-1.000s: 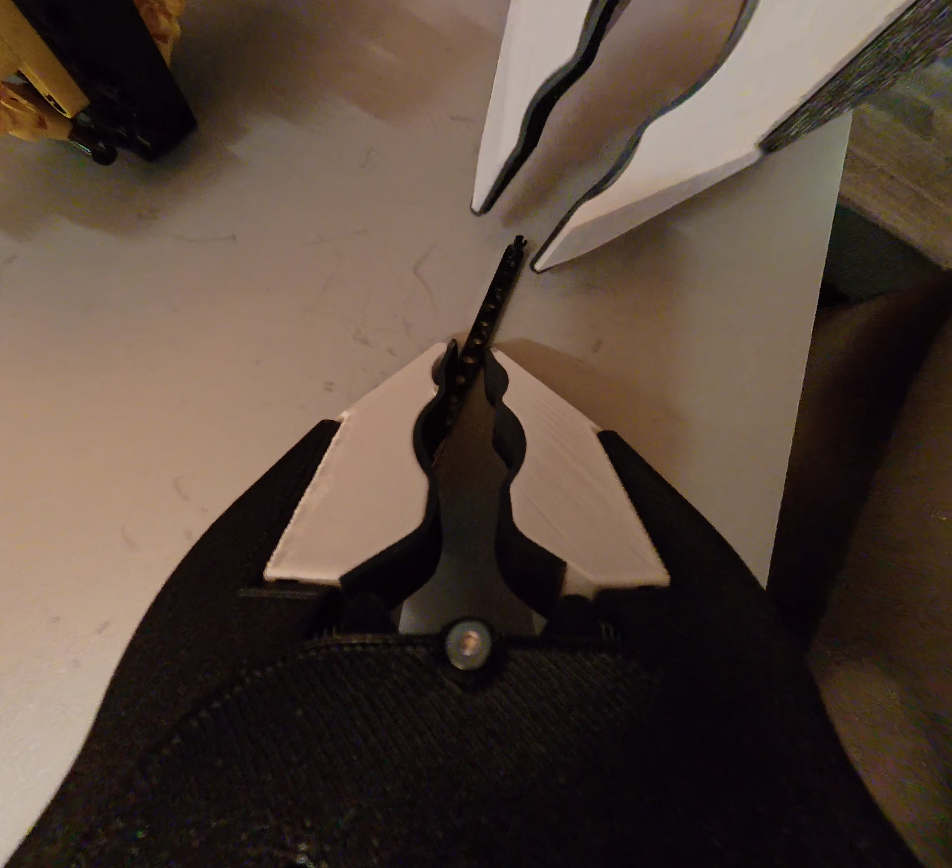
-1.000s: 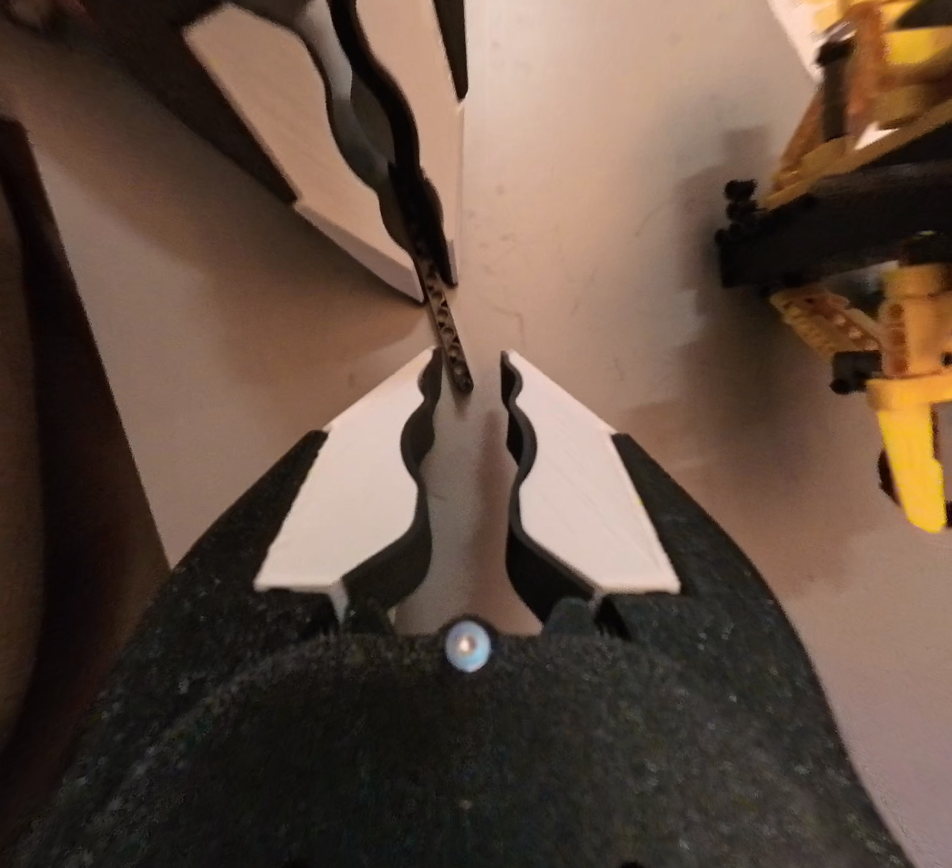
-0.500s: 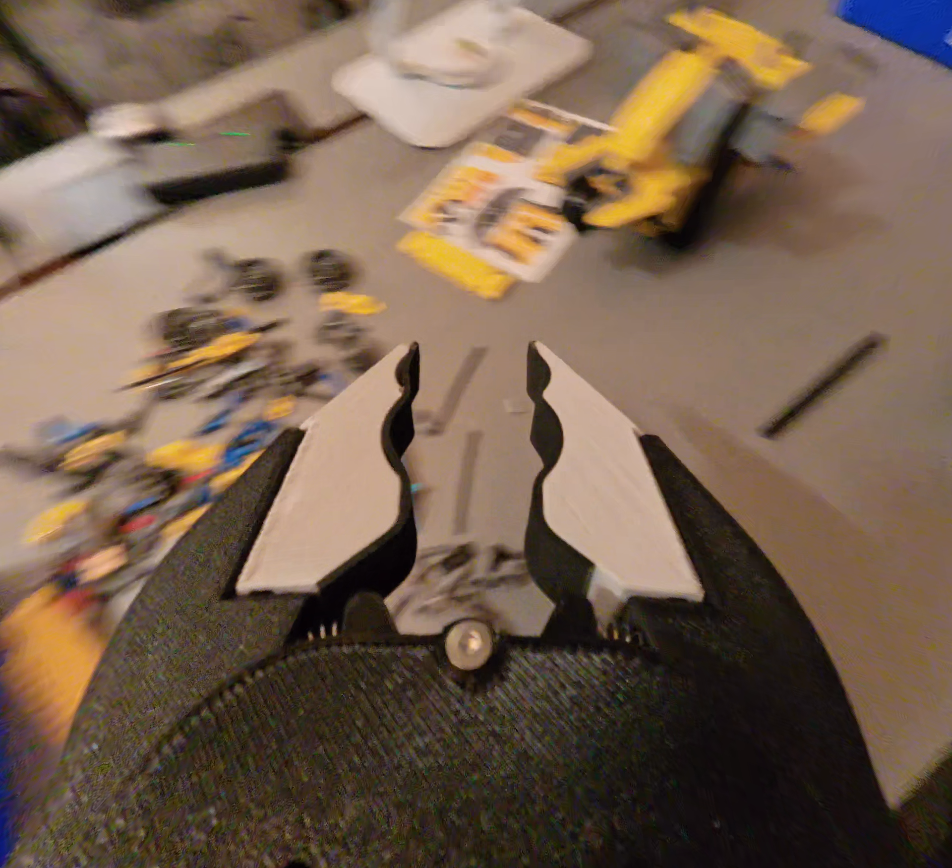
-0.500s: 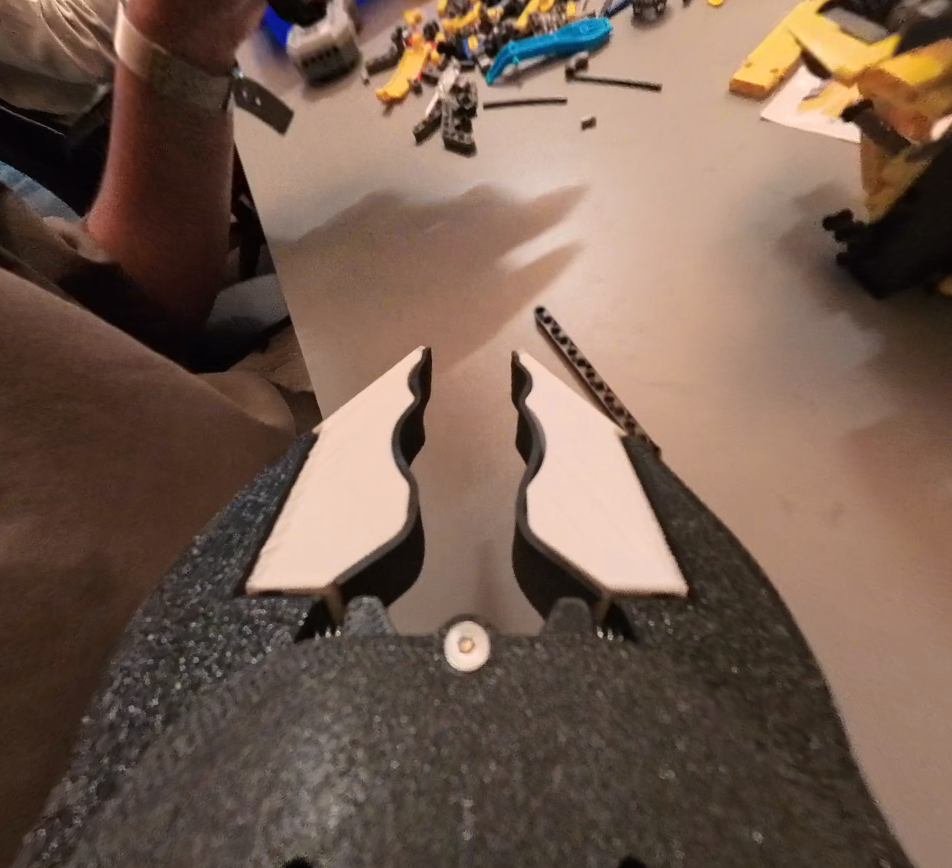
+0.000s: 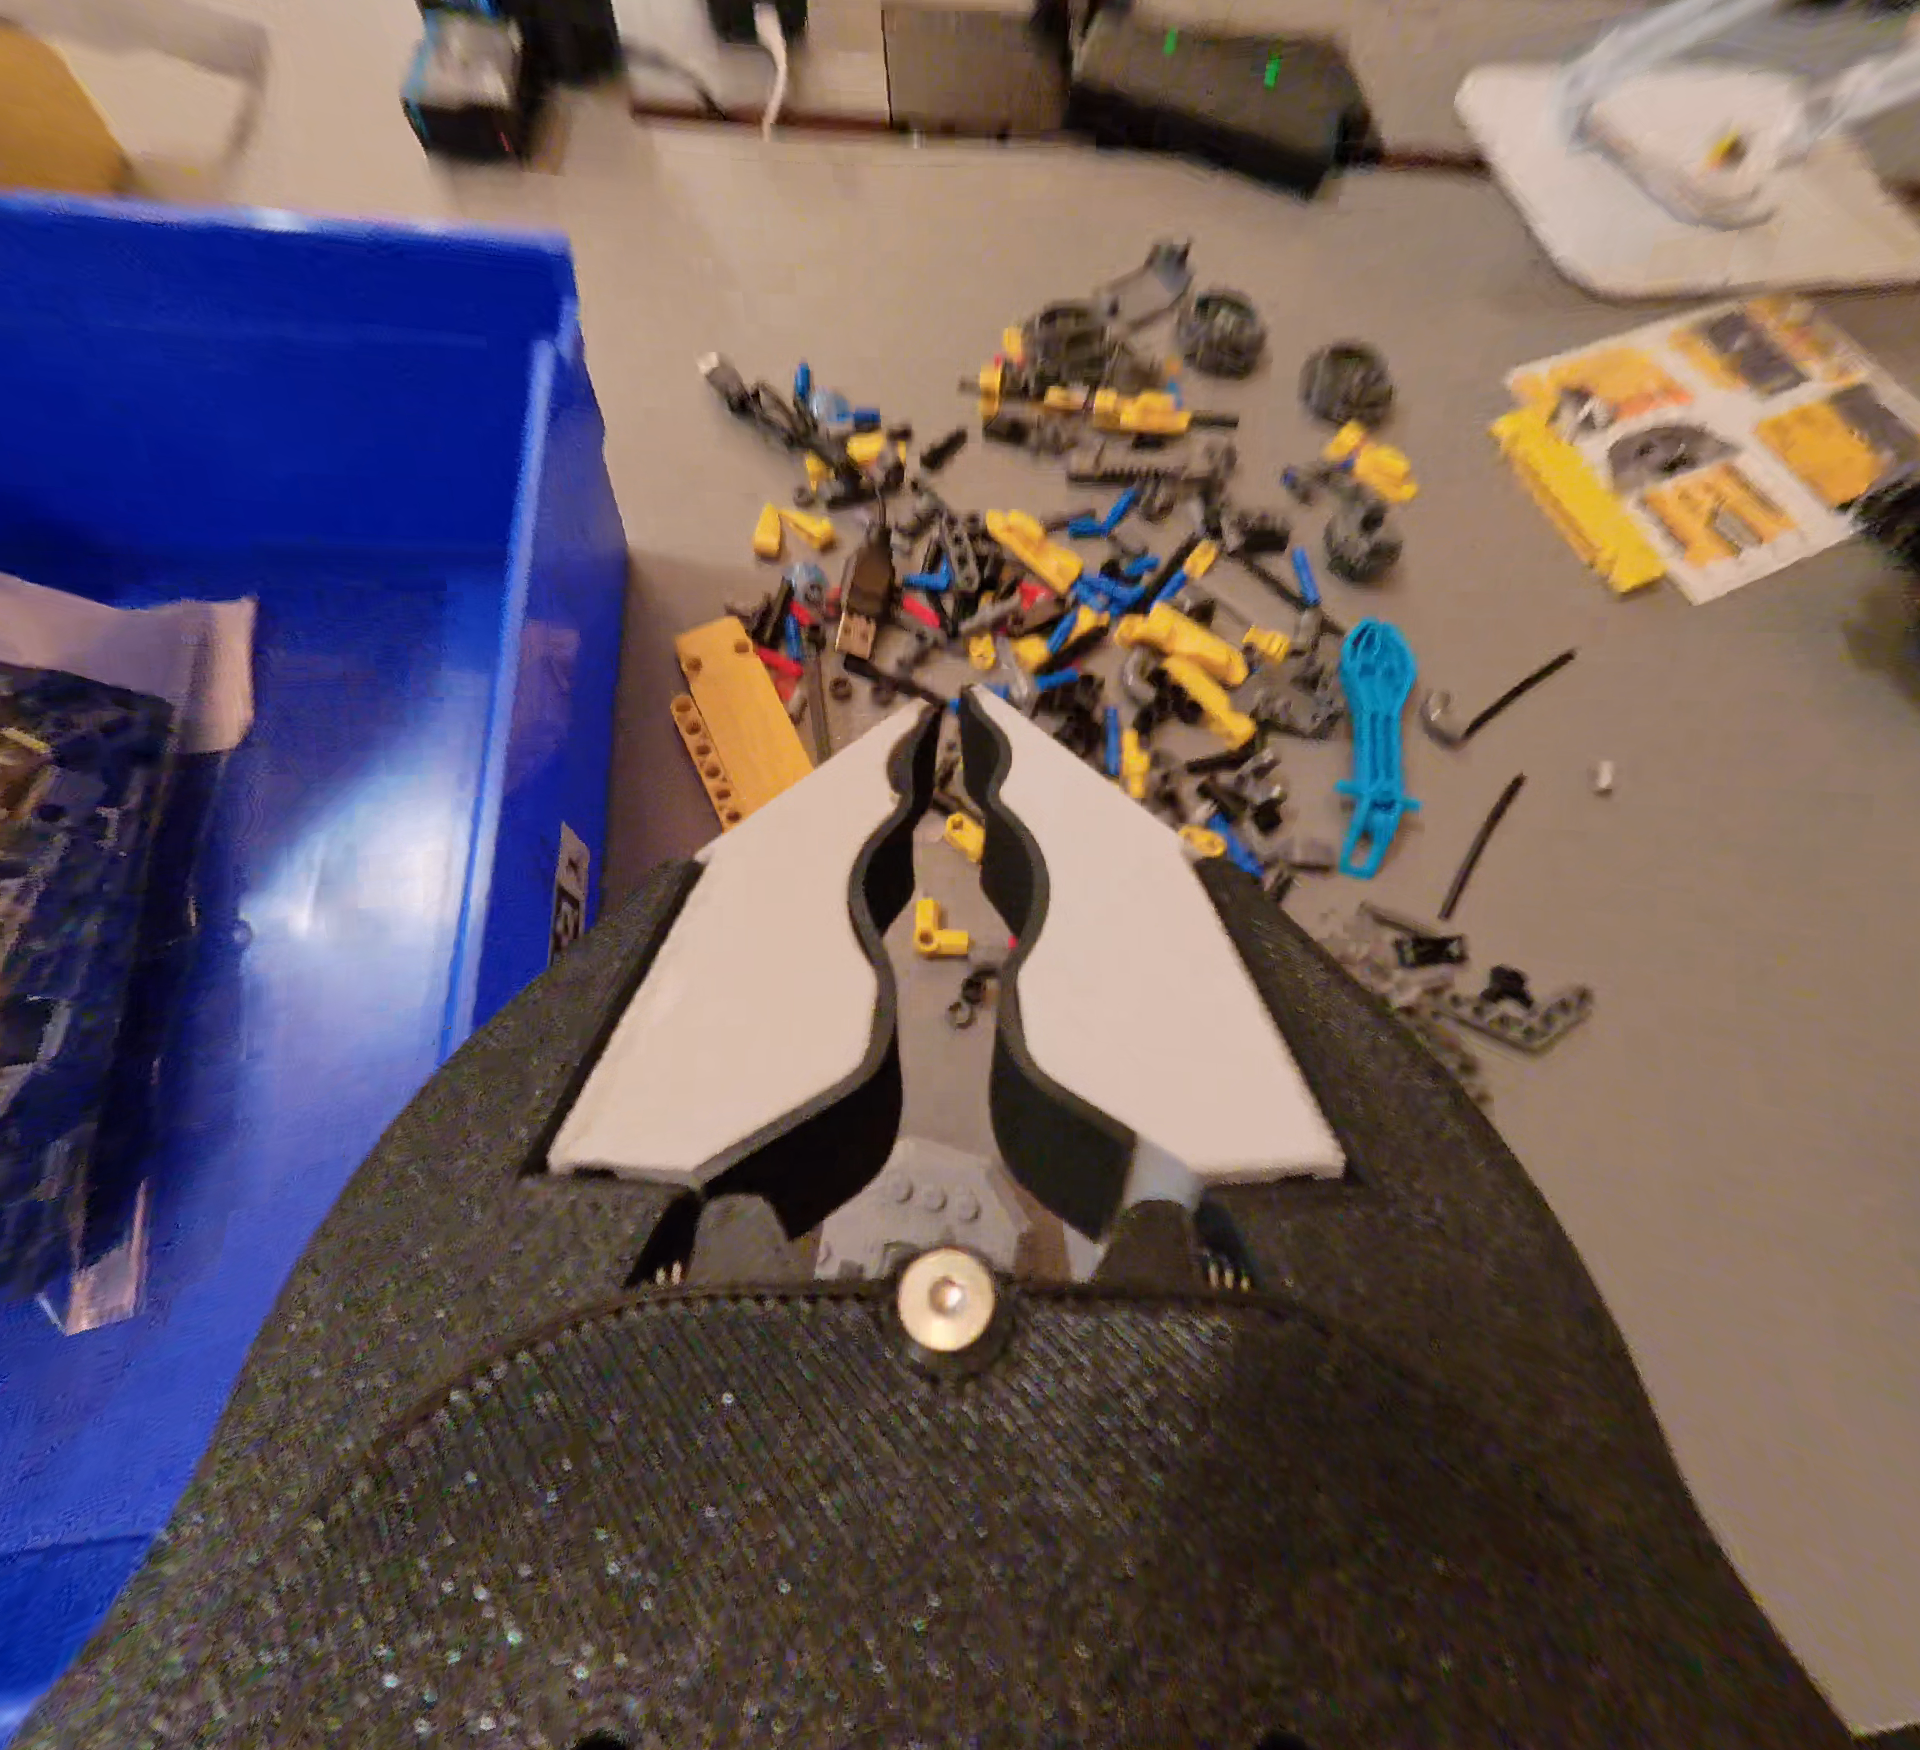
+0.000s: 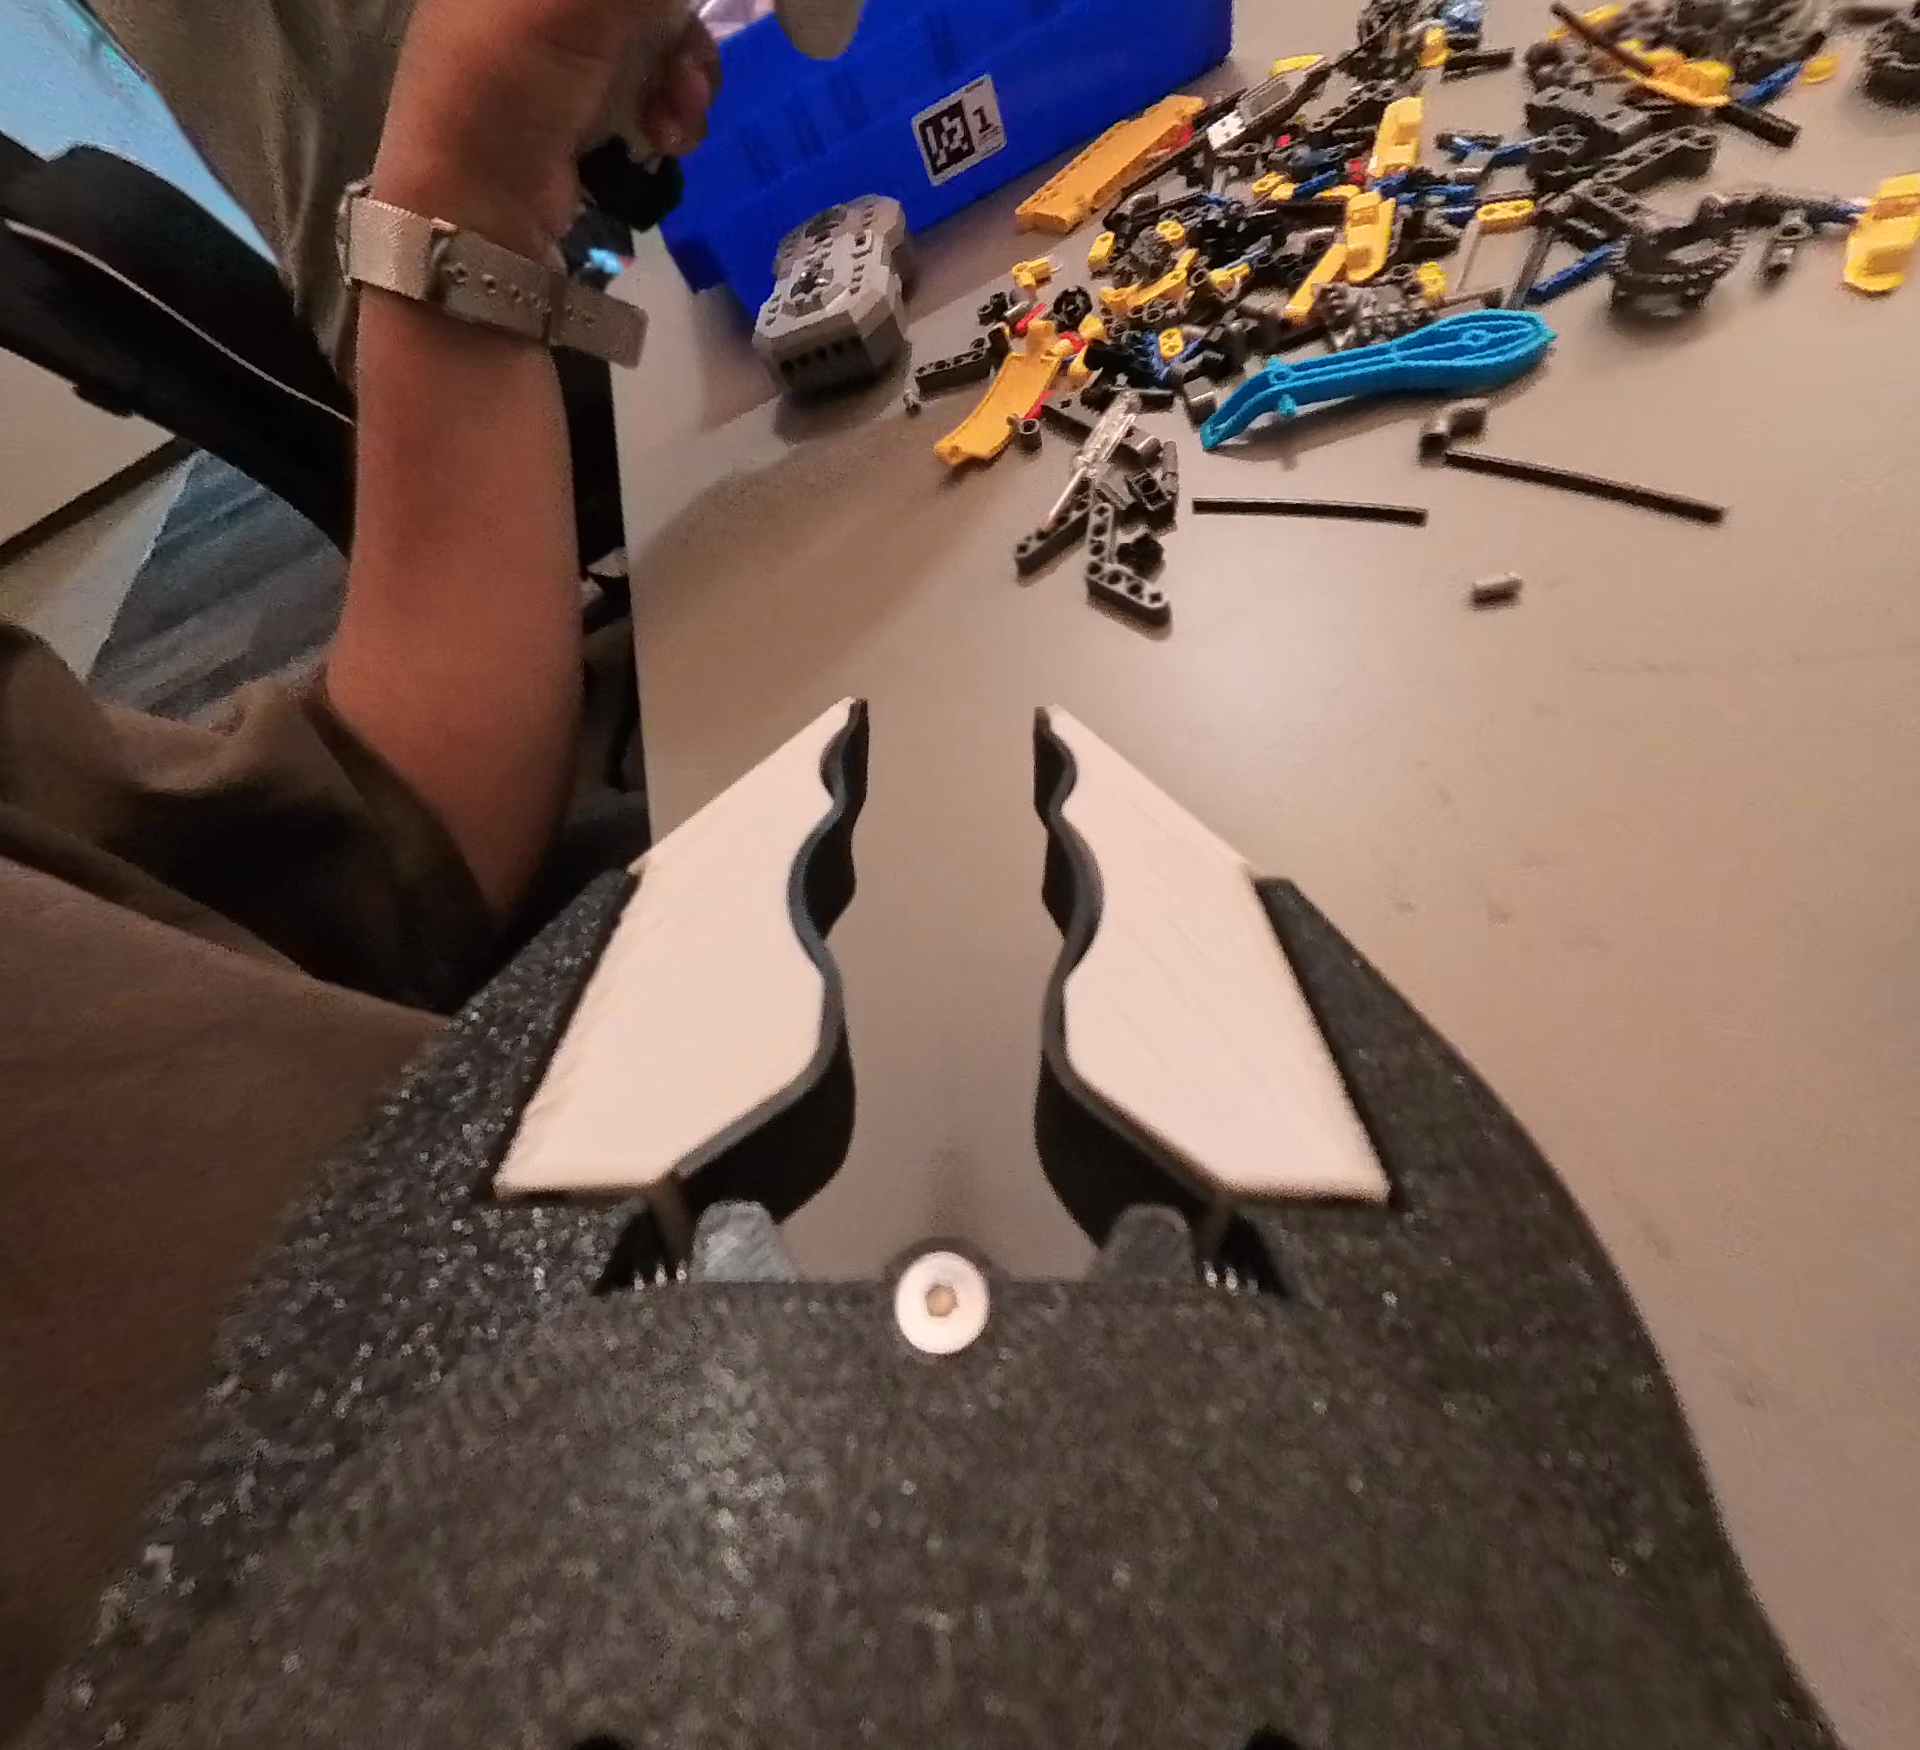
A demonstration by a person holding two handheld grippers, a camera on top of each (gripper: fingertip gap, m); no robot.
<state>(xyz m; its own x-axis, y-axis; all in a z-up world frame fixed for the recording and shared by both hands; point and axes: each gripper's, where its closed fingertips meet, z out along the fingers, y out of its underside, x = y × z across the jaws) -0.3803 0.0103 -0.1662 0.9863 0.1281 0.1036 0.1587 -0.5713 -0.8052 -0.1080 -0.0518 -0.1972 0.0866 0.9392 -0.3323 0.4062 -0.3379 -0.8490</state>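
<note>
**Two empty grippers above a table of small building pieces**

In the lower centre of the left wrist view, the left gripper [image 5: 948, 713] has its fingertips almost together, with only a thin gap, and nothing is between them. It hangs over the near edge of the pile of plastic building pieces [image 5: 1081, 578]; a small yellow connector [image 5: 938, 933] shows through the gap between the fingers. These pieces look light, stiff and smooth, so I judge they slip easily and are best taken across their flat sides. To the left stands the blue bin [image 5: 312, 557], and on the right lies a turquoise tool [image 5: 1374, 744].

The right gripper [image 6: 948, 734] has its fingers clearly apart and empty, over bare grey table [image 6: 1455, 869]. Farther, in the upper half, lie two thin black axles [image 6: 1309, 511], a grey motor block [image 6: 836, 298] and the same pile.

The background is blurred. The bin contents are not clear. The person's hand [image 6: 540, 38] at upper left holds the other gripper, which is cut off by the frame.
</note>
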